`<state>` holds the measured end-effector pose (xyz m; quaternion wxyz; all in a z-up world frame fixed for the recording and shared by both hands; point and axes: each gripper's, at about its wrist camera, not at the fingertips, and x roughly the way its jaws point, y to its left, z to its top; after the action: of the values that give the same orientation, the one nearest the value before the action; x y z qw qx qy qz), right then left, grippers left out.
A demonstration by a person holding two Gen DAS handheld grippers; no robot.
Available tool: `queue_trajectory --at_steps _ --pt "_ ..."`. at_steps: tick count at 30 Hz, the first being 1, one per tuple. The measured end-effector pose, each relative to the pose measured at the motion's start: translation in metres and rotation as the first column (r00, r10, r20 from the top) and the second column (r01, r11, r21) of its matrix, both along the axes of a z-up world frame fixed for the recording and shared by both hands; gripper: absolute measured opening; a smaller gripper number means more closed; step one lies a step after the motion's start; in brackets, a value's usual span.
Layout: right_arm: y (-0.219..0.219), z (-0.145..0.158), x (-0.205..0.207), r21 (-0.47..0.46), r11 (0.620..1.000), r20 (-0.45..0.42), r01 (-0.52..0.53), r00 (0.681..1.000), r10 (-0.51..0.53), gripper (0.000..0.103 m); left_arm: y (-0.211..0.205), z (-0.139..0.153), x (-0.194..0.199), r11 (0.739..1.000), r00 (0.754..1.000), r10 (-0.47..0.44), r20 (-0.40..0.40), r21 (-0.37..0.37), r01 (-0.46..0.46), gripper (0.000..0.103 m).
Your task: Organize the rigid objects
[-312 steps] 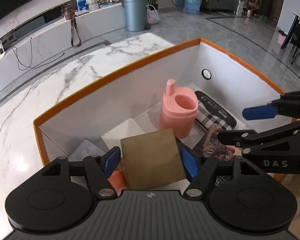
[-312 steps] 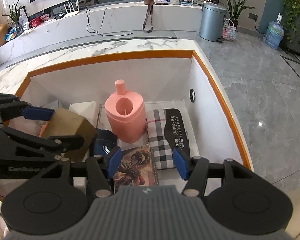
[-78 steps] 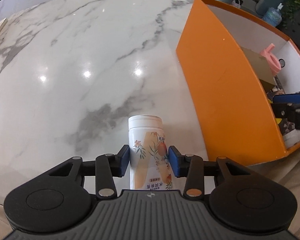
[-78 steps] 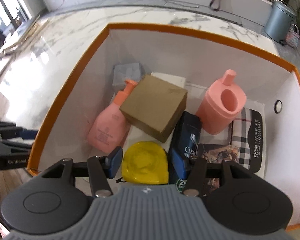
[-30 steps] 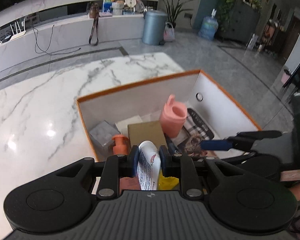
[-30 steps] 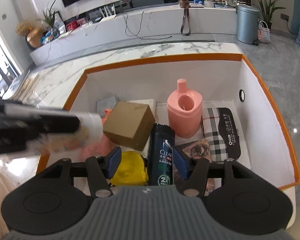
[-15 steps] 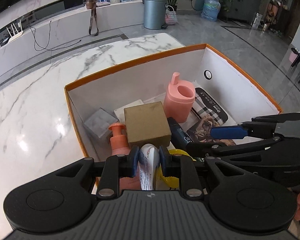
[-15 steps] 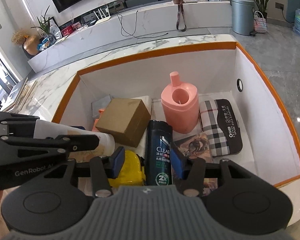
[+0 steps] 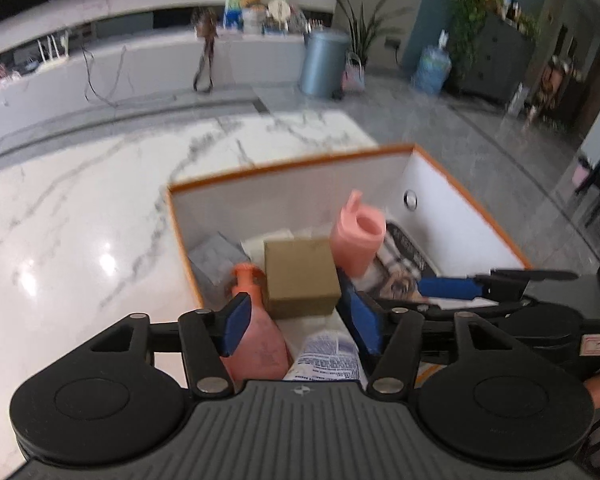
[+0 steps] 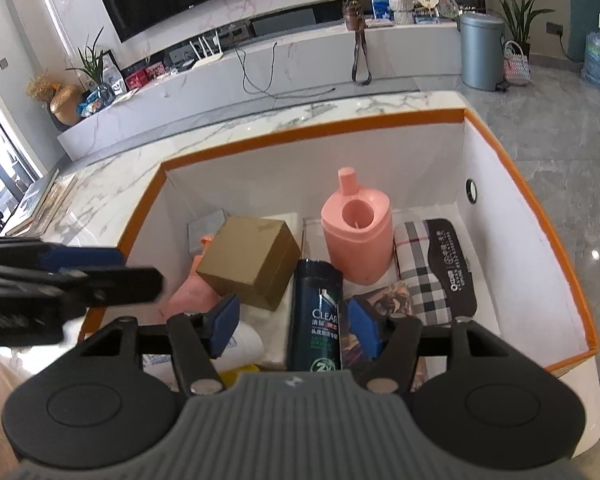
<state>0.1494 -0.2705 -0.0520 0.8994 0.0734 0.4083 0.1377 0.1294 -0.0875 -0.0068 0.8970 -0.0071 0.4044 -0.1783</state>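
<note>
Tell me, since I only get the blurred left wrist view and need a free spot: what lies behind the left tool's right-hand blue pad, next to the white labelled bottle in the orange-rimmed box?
Observer: A dark blue CLEAR shampoo bottle lies flat there, right beside the brown cardboard box.
Operator: Anything else near the white bottle?
Observer: In the right wrist view a yellow object peeks out at the near side of the white plastic bottle; whether it sits under the bottle I cannot tell.
Operator: And the right tool?
Observer: The right tool is open and empty, its blue pads on either side of the shampoo bottle in the picture.
</note>
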Motion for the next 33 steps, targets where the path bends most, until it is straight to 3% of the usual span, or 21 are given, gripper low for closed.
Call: queue_trajectory --at_steps 5,9,21,24,33 --pt "0.002 0.014 -0.011 -0.032 0.999 0.057 0.017 0.998 -0.015 0.074 0.017 0.019 -0.016 0.999 0.995 0.046 0.086 -0.027 -0.044 0.074" --pt "0.004 0.025 -0.027 -0.037 0.999 0.082 0.022 0.996 -0.019 0.075 0.027 0.026 -0.030 0.997 0.985 0.082 0.153 -0.005 -0.082 0.077" --pt "0.026 0.056 -0.086 -0.110 0.993 0.259 0.040 0.966 -0.011 0.077 0.051 0.012 -0.073 0.968 0.939 0.199 0.280 0.097 -0.233 0.089" --pt "0.030 0.060 -0.100 -0.113 0.992 0.305 0.058 0.952 -0.021 0.085 0.055 0.013 -0.082 0.963 0.931 0.231 0.283 0.074 -0.261 0.091" --pt "0.039 0.060 -0.135 -0.147 0.986 0.414 0.076 0.910 -0.009 0.089 0.064 0.012 -0.103 0.948 0.902 0.292 0.319 0.027 -0.316 0.094"
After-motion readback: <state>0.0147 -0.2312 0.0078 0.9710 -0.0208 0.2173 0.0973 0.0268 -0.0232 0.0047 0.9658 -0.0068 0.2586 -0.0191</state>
